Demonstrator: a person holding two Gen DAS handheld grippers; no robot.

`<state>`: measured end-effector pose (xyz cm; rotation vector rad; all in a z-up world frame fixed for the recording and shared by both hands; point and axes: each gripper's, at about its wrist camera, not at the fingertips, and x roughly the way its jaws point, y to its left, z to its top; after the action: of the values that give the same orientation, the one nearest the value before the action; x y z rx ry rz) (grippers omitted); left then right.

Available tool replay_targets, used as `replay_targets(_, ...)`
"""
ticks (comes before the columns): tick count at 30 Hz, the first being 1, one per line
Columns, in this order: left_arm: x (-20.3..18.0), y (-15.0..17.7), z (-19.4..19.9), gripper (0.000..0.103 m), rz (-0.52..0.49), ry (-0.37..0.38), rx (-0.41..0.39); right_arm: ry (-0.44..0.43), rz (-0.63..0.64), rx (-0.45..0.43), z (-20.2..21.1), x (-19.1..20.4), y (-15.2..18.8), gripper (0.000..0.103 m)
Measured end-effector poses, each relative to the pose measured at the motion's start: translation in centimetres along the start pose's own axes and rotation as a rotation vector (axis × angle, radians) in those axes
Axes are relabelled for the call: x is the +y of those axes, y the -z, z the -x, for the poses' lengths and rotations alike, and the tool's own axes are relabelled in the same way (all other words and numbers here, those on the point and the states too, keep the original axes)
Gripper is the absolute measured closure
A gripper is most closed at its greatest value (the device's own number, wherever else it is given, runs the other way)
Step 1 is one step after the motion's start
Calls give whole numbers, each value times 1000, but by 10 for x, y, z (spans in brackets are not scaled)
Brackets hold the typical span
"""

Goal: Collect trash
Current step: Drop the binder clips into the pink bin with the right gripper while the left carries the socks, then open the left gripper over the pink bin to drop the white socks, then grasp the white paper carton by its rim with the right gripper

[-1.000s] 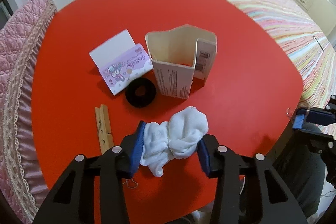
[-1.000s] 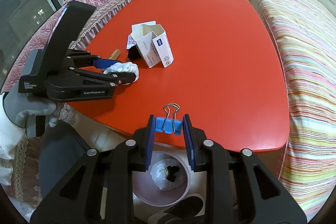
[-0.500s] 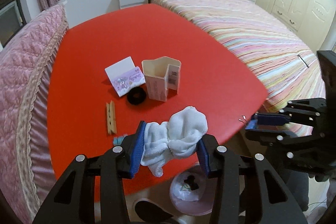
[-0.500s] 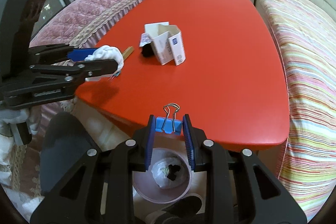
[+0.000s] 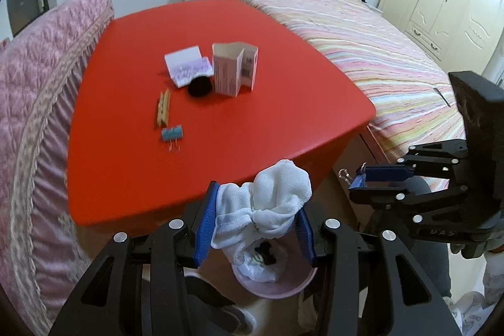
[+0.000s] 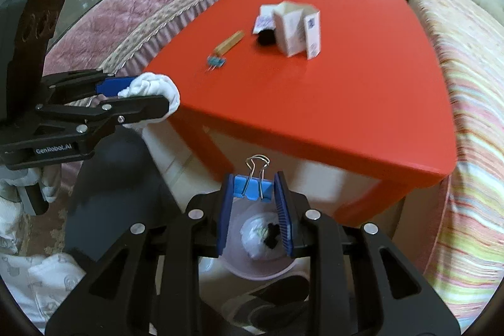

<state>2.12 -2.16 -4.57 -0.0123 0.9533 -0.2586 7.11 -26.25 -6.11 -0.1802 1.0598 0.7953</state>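
Observation:
My left gripper (image 5: 255, 218) is shut on a crumpled white cloth wad (image 5: 271, 203) and holds it off the red table (image 5: 220, 122), above the pink trash bin (image 5: 277, 282) on the floor. It also shows in the right wrist view (image 6: 135, 96) with the wad (image 6: 154, 87). My right gripper (image 6: 255, 210) is shut on a blue binder clip (image 6: 252, 188), held above the same bin (image 6: 261, 266); it shows in the left wrist view (image 5: 365, 181). The bin holds a white bag with dark scraps.
On the table lie an opened pink carton (image 5: 234, 68), a card packet (image 5: 189, 66), a black hair tie (image 5: 200, 86), a wooden clothespin (image 5: 163, 109) and a second binder clip (image 5: 171, 134). A pink quilted sofa (image 5: 37, 90) stands left, a striped bed (image 5: 378, 52) right.
Both grippers have drawn back off the table's front edge with their loads and now hang over the bin. A binder clip that lay under the wad now shows on the table.

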Motion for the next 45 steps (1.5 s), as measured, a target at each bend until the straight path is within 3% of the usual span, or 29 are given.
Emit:
replay_targets(5,1,15,2,59,12,20,17,-41,-2,51,-17,6,13,76)
replay_targets(6,1,17,2,59,12,23,22,-44,-5,57,-20,6,14,71)
replay_targets(7,0,18,1,59,12,27,26,-41,-10,65,-23,5,16,50)
replay_targets(9,-1,20,0,59,8,33,32,-27,-16,58,-22,5,19,24)
replay_targets(11,-3,22,-2,59,5,37,37,-18,-31,55,-21,1,21,22)
replay_targets(13,-6,23,-4,59,-2,45,42,4,-49,44,-17,-3,23,12)
replay_targets(20,-20,25,-10,59,-33,78,67,60,-87,20,-1,-19,27,9)
replay_targets(23,-27,25,-12,53,-51,115,78,84,-100,6,7,-26,26,9)
replay_targets(26,-31,25,-15,35,-55,131,87,96,-116,-9,13,-32,26,8)
replay_targets(27,-31,25,-16,21,-53,130,85,97,-121,-14,15,-33,26,8)
replay_targets(28,-31,26,-17,16,-47,127,79,98,-126,-20,16,-35,26,8)
replay_targets(35,-21,25,-18,9,-14,83,76,77,-132,-24,15,-34,24,7)
replay_targets(45,-2,20,-13,8,32,10,36,49,-127,-29,12,-29,19,6)
